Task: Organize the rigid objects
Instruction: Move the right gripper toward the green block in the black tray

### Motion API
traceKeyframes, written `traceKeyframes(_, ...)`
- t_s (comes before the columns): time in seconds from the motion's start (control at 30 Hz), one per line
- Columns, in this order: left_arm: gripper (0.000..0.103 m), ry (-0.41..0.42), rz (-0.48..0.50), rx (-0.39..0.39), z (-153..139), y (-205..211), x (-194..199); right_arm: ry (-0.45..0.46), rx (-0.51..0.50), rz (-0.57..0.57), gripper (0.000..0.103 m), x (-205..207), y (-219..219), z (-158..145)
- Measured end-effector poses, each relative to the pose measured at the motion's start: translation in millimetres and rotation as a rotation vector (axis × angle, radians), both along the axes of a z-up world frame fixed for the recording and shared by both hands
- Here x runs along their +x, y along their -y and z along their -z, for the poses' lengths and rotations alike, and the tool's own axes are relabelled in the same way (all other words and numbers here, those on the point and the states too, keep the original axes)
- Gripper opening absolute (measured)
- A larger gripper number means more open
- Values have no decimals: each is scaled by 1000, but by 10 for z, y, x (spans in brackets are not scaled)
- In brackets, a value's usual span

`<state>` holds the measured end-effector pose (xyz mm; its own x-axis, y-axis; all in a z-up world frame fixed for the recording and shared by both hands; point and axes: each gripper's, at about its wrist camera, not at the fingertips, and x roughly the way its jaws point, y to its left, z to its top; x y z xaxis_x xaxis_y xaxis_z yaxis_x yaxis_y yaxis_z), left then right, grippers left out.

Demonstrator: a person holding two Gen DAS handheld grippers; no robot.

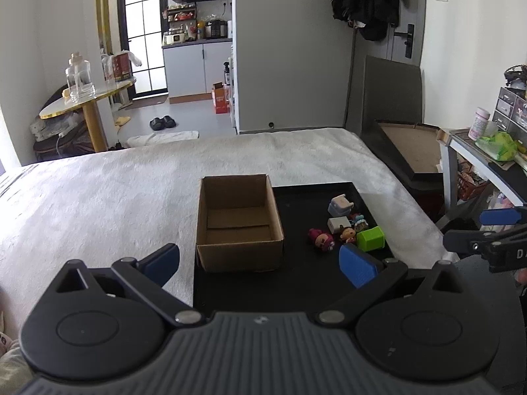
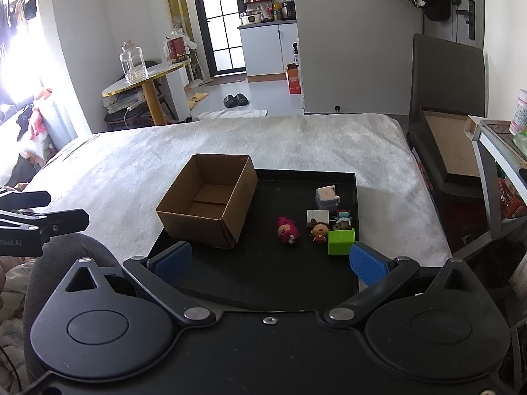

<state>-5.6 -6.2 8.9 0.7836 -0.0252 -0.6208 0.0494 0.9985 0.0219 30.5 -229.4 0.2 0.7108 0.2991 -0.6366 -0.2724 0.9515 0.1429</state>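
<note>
Cardboard shows first in the left wrist view: an open box [image 1: 239,222] stands on the left part of a black tray [image 1: 296,283], which lies on a white fluffy bed [image 1: 131,177]. Right of the box, near the tray's right edge, sit a pink figurine [image 1: 321,239], a green cube [image 1: 371,238], a white block [image 1: 338,223] and a pale stool-shaped toy [image 1: 339,206], clustered close together. The left tongs [image 1: 260,265] hang spread wide above the tray's near edge, pinching nothing. The right tongs [image 1: 474,230] jut in from the right, also parted.

From the right wrist view, the right tongs [image 2: 270,261] are spread and empty over the tray's [image 2: 257,279] near side. The box [image 2: 207,205] stands far-left; the pink figurine [image 2: 287,229], a red-dressed doll [image 2: 319,232] and the green cube [image 2: 342,242] lie right of it. The left tongs [image 2: 49,209] show at the left edge.
</note>
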Motion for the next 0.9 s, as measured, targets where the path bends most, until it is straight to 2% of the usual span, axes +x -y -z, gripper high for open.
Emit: traceKeyframes(0.9,102,15,12,-26,-23,24,-92,13,11,21,103,-104,5,-43)
